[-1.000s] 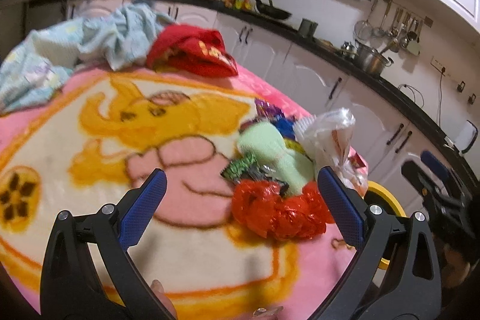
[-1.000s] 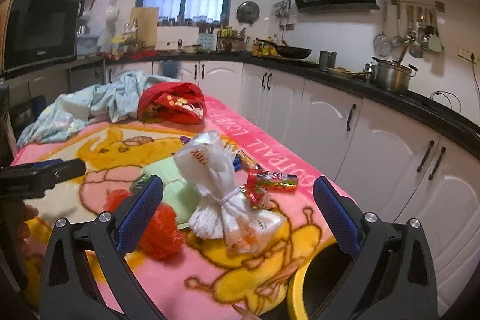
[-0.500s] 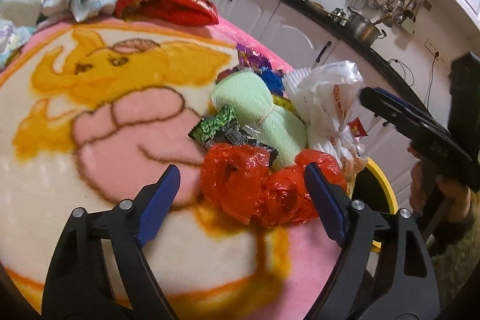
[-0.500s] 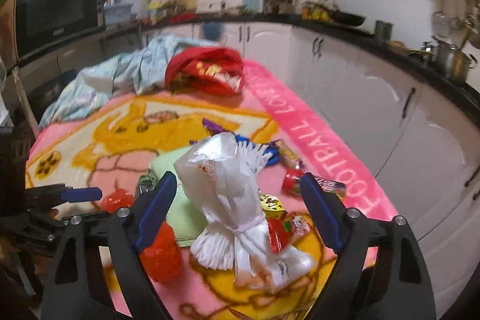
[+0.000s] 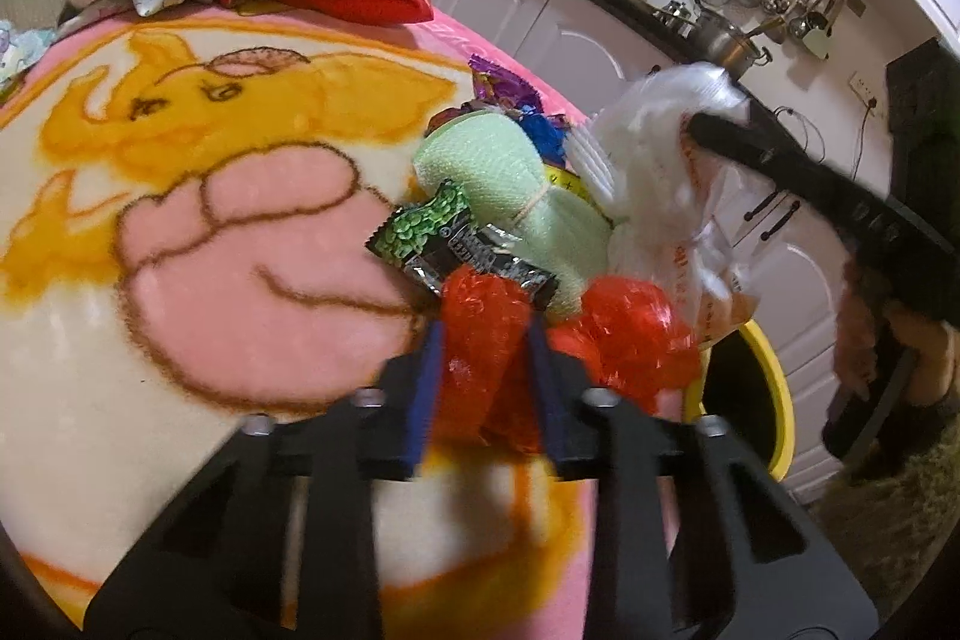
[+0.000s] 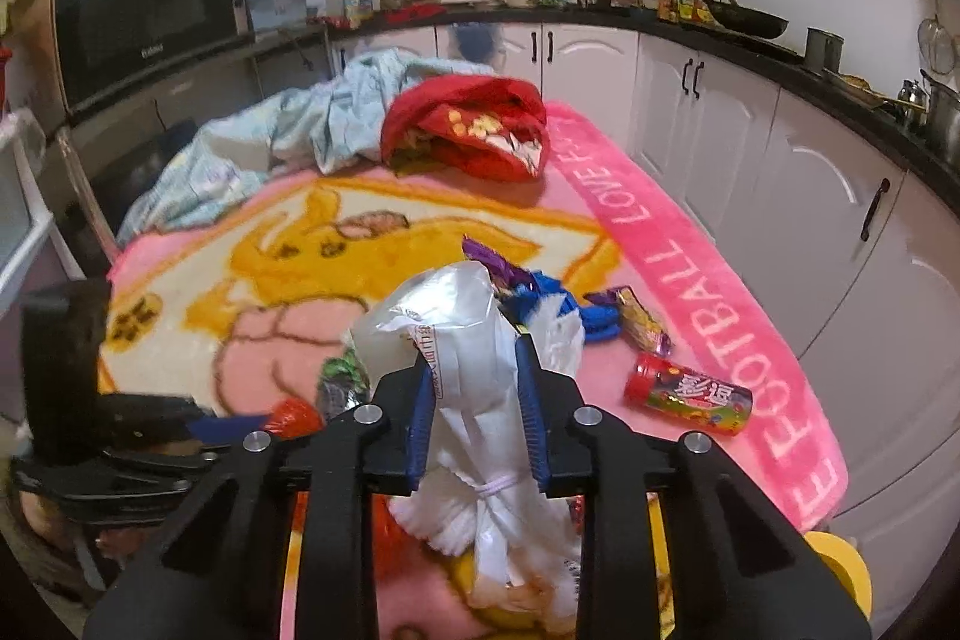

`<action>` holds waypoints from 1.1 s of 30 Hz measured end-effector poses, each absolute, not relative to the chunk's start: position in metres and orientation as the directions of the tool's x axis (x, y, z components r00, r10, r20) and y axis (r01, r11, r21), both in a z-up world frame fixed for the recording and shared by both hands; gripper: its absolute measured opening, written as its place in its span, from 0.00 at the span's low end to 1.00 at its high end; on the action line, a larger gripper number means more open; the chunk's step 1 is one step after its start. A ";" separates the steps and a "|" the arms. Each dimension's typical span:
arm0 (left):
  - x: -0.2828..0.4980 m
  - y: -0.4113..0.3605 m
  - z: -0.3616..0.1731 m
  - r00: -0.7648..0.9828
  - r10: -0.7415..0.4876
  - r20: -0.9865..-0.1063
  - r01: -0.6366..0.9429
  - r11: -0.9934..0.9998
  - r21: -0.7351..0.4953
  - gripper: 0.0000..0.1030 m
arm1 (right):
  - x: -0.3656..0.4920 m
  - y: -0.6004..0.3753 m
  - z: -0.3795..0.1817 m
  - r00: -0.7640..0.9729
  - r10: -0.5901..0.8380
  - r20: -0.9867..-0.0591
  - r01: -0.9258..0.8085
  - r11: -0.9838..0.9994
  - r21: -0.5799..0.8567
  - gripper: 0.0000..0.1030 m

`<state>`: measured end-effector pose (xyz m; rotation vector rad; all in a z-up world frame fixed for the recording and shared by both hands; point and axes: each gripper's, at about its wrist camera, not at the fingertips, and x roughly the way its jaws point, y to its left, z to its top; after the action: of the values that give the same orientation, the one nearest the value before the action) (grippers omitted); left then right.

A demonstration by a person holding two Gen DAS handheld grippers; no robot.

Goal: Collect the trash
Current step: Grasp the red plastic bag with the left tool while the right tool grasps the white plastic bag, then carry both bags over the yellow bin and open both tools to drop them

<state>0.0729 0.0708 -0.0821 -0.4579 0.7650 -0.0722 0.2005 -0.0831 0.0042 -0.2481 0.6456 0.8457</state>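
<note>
Caught mid-grab at the trash heap on the pink cartoon blanket (image 5: 180,280). Left gripper (image 5: 483,340), jaws just closed, clamped on the crumpled red plastic bag (image 5: 480,334) at the near edge of the pile; right gripper (image 6: 474,388), jaws likewise just closed, pinched around the tied white plastic bag (image 6: 462,340) standing beside it. Grasping step judged all but complete. Left on the blanket: a green cloth roll (image 5: 498,172), a green-and-black snack wrapper (image 5: 432,232), a purple wrapper (image 6: 492,262) and a candy tube (image 6: 690,394). Next, by the look of it: both bags lifted clear and carried over to the yellow-rimmed bin (image 5: 774,400) just off the table edge, then released.
</note>
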 end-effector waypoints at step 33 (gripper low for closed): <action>0.078 0.020 0.029 0.873 -0.181 -0.453 0.057 0.960 -0.273 0.02 | 0.177 -0.186 0.098 0.658 0.651 -0.378 -0.644 0.747 0.164 0.23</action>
<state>0.0777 0.0198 0.0294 -0.2567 0.4955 -0.1254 0.1766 -0.1864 0.0981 0.0159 0.4346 0.7329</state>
